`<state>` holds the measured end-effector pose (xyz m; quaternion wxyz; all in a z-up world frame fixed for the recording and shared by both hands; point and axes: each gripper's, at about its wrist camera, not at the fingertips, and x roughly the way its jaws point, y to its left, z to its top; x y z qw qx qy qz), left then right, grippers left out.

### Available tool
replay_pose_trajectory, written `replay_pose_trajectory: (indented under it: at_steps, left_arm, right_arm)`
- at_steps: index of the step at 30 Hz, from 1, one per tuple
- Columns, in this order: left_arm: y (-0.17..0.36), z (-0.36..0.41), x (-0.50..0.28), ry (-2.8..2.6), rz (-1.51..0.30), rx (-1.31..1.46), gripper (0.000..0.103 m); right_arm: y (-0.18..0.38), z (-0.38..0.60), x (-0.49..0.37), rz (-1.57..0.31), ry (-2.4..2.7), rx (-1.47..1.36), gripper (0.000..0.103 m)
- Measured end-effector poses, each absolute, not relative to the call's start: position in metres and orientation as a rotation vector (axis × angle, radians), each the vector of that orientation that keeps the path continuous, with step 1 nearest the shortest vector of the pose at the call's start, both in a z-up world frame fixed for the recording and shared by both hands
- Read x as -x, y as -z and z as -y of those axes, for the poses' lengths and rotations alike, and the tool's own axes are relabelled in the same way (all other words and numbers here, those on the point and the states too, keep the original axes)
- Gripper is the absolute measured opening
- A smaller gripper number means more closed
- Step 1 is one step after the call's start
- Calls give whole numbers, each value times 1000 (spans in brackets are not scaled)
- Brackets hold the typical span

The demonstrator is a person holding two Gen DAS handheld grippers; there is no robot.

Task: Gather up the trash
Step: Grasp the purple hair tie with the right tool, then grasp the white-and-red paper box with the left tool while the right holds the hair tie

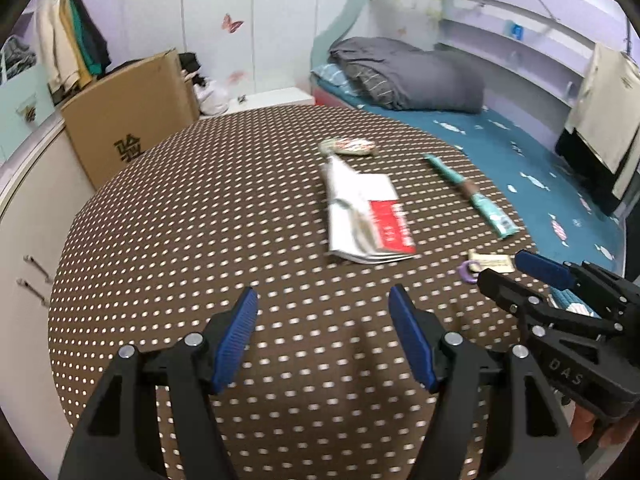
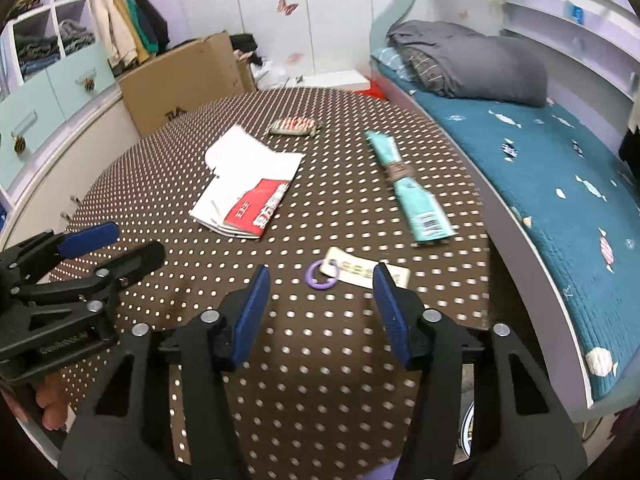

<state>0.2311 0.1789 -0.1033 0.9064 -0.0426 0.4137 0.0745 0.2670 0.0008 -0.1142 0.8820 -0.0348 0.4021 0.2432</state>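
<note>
Trash lies on a brown dotted table. A white and red folded paper packet lies mid-table. A teal wrapper lies to its right. A striped red and white wrapper lies at the far side. A small cream label with a purple ring lies nearest. My left gripper is open and empty over the table. My right gripper is open and empty, just short of the label.
A bed with a teal sheet and a grey folded duvet runs along the table's right side. A cardboard box stands behind the table at left. Cabinets and hanging clothes line the left wall.
</note>
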Motion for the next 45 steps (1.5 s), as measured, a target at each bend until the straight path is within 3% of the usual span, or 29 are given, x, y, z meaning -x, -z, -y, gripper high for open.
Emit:
replay_pose_trajectory:
  at_steps: [4,8,16,28,41,42,43,44,45]
  left_arm:
    - [108,-193,-229,-172,-870,101,67]
    - [109,-201,-232,-185,-879,109,67]
    - [103,-197,-243,-159,-866,100,67]
    - [104,-182,-294,-31,-909,103,91]
    - [140,-155,-357,-76,-1044,15,93]
    - [140,-154,-358,-73,-1043,22,93]
    - [139,-155,-357,-78,-1035,23,86]
    - [136,-155,-354,-76,-1011,21,65]
    - [133,-155,-352,-75,-1001,15,66]
  right_arm:
    - [124,-12,-272,-845,-497,116,40]
    - [131,-17,-273,-821,-486,184,23]
    - [128,-9,-275,-831,-509,148,22]
    - [75,12,-282,-727,-516,50,22]
    - [74,31,-320,-744,-444,22,22]
    - [75,33,-320,-746,-442,19,22]
    - [75,34,-321,-748,-440,16,22]
    - [76,36,-321,-750,-437,11,22]
    - [76,38,-320,-751,-438,9,22]
